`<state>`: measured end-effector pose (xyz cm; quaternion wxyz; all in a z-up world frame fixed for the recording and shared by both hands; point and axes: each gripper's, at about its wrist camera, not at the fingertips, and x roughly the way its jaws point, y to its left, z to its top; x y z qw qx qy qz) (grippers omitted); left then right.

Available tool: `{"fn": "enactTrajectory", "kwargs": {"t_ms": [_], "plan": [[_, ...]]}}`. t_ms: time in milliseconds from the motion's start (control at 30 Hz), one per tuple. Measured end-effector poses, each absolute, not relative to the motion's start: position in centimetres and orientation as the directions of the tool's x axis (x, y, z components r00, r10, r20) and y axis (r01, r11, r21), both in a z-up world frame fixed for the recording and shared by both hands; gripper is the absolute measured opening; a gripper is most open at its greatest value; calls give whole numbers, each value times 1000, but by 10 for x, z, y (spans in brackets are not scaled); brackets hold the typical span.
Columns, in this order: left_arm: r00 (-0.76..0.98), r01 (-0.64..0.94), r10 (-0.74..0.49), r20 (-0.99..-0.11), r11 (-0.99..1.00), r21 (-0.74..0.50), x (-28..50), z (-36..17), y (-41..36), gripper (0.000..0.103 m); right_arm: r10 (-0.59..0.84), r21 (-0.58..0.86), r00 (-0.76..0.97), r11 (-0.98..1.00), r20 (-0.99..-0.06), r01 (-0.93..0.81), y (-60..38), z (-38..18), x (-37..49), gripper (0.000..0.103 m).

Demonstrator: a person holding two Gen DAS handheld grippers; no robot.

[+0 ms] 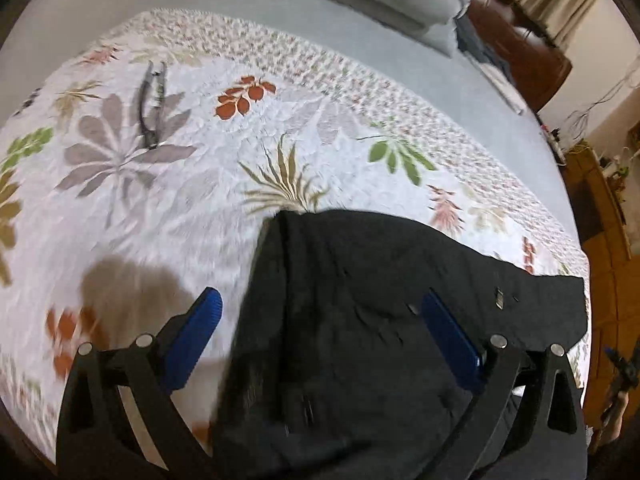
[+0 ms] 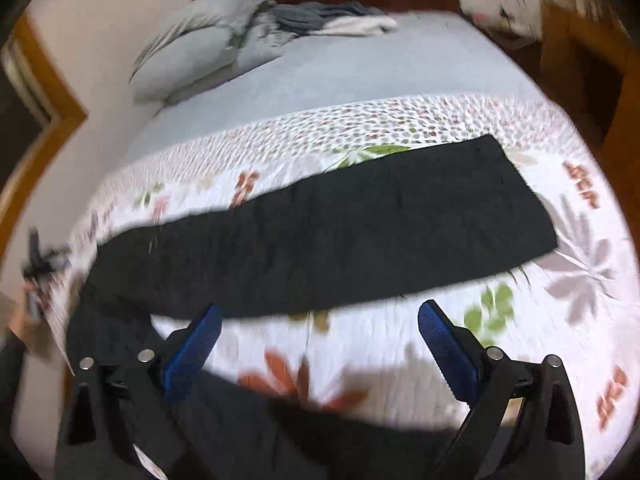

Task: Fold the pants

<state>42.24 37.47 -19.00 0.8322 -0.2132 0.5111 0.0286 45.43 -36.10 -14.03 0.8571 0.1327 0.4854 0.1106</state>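
Observation:
Black pants lie flat on a floral quilt on a bed. In the left wrist view my left gripper is open, its blue fingers spread over the pants, holding nothing. In the right wrist view the pants stretch as one long leg from lower left to upper right, with another dark part near the bottom edge. My right gripper is open and empty, hovering above the quilt just in front of the leg's near edge.
A pair of pliers lies on the quilt far left. Grey pillows and a heap of clothes sit at the bed's head on a pale blue sheet. Wooden furniture stands beside the bed.

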Motion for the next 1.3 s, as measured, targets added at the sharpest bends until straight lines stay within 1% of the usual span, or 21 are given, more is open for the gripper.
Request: {"fn": "enactTrajectory", "kwargs": {"t_ms": [100,233,300,333,367,400,433,467,567,700,767,833,900,1033,1067,1100,1133,1167,1200,1300], "plan": [[412,-238,-213,-886,913,-330,458,-214,378,100,341,390,493,921,-800,-5,-388,-148,497,99],[322,-179,-246,-914,933,-313,488,-247,376,98,344,417,474,907,-811,56,-420,-160,542,99],[292,-145,-252,-923,942,-303,497,-259,371,94,356,425,451,904,-819,57,-435,-166,562,99],[294,-128,-250,-922,946,-297,500,-261,370,89,354,419,443,907,-824,53,-441,-168,570,99],[300,-116,-246,-922,950,-291,501,-262,368,77,348,409,435,911,-830,52,-446,-169,577,99],[309,-112,-234,-922,954,-279,503,-263,367,73,329,386,423,921,-845,55,-456,-172,587,99],[318,-112,-231,-920,954,-279,503,-263,366,62,313,368,416,928,-854,58,-462,-174,596,99],[329,-117,-230,-916,952,-281,502,-264,368,48,301,356,412,932,-860,63,-468,-176,604,99],[342,-131,-241,-908,945,-300,502,-266,371,36,253,313,404,946,-879,89,-488,-186,631,99],[344,-149,-211,-915,950,-275,503,-267,370,29,204,256,386,963,-900,88,-506,-206,666,99],[341,-173,-181,-923,953,-250,504,-268,371,19,206,255,366,963,-908,92,-514,-218,678,99],[335,-199,-190,-923,943,-266,505,-271,374,19,239,283,343,956,-909,84,-521,-234,689,99],[324,-207,-176,-929,946,-252,506,-271,373,19,270,308,316,948,-909,75,-525,-247,698,99],[296,-213,-155,-942,951,-224,509,-269,371,19,308,328,296,945,-904,20,-522,-255,702,100],[286,-214,-138,-948,955,-204,511,-268,369,18,326,345,305,938,-895,9,-522,-254,700,94],[282,-220,-129,-951,956,-195,511,-267,367,18,333,351,305,937,-892,3,-521,-253,699,83],[278,-229,-115,-954,956,-182,512,-265,366,17,332,348,295,938,-896,1,-521,-252,696,53],[277,-234,-100,-956,958,-168,512,-263,365,15,324,340,295,940,-899,3,-522,-250,695,20],[281,-240,-77,-957,959,-148,511,-259,362,15,323,341,308,940,-895,3,-523,-244,688,13],[321,-273,-49,-946,951,-142,505,-242,364,14,302,320,370,947,-879,-11,-522,-220,669,10]]}}
